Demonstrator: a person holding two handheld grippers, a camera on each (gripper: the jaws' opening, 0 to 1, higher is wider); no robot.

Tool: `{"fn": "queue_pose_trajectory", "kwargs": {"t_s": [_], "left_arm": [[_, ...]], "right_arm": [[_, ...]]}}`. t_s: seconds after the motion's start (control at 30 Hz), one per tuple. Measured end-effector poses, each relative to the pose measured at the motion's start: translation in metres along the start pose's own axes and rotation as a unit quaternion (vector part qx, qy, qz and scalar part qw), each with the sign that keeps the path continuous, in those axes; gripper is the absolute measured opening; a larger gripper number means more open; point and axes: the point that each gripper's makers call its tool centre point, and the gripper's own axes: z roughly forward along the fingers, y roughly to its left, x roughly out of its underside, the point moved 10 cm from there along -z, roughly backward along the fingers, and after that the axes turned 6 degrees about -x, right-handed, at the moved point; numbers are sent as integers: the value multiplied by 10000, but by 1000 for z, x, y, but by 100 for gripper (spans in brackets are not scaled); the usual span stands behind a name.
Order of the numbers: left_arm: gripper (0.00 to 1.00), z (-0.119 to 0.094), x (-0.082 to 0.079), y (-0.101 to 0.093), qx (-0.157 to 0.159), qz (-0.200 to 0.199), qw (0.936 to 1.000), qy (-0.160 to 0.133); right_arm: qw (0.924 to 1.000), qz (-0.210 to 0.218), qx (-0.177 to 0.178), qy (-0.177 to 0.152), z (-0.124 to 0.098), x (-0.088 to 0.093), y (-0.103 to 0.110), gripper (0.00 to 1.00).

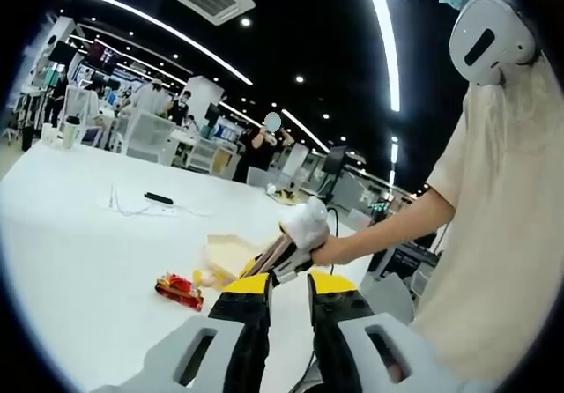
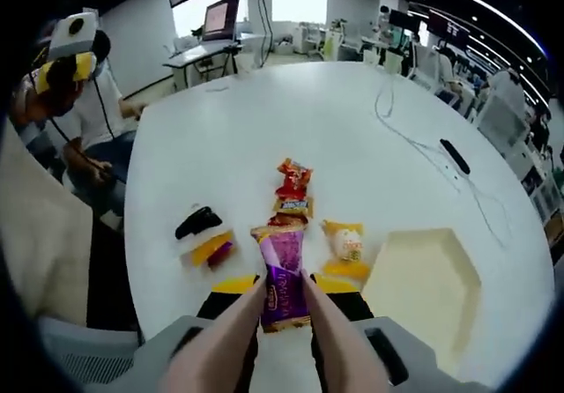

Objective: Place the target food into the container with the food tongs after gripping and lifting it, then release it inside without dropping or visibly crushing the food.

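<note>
Right gripper (image 2: 284, 294): closed on tongs (image 2: 264, 331) pinching purple snack packet (image 2: 284, 287), long axis along fingers.
Container (image 2: 423, 278): on worktop (image 2: 352, 129), right of packet, near.
Left gripper (image 1: 288, 294): fingers slightly parted, empty.
</note>
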Motion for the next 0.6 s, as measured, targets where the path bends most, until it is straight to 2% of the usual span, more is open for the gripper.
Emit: {"fn": "queue_pose_trajectory", "kwargs": {"t_s": [0.2, 0.5, 0.6], "left_arm": [[28, -3, 6, -1, 9, -224, 9996, 194], [42, 3, 13, -5, -12, -279, 9982, 529], [42, 2, 14, -4, 0, -255, 9980, 572]], "right_arm": [[9999, -6, 127, -97, -13, -5, 0, 21], [9991, 92, 352, -224, -33, -8, -5, 21], [9987, 132, 409, -270, -39, -8, -6, 21]]}}
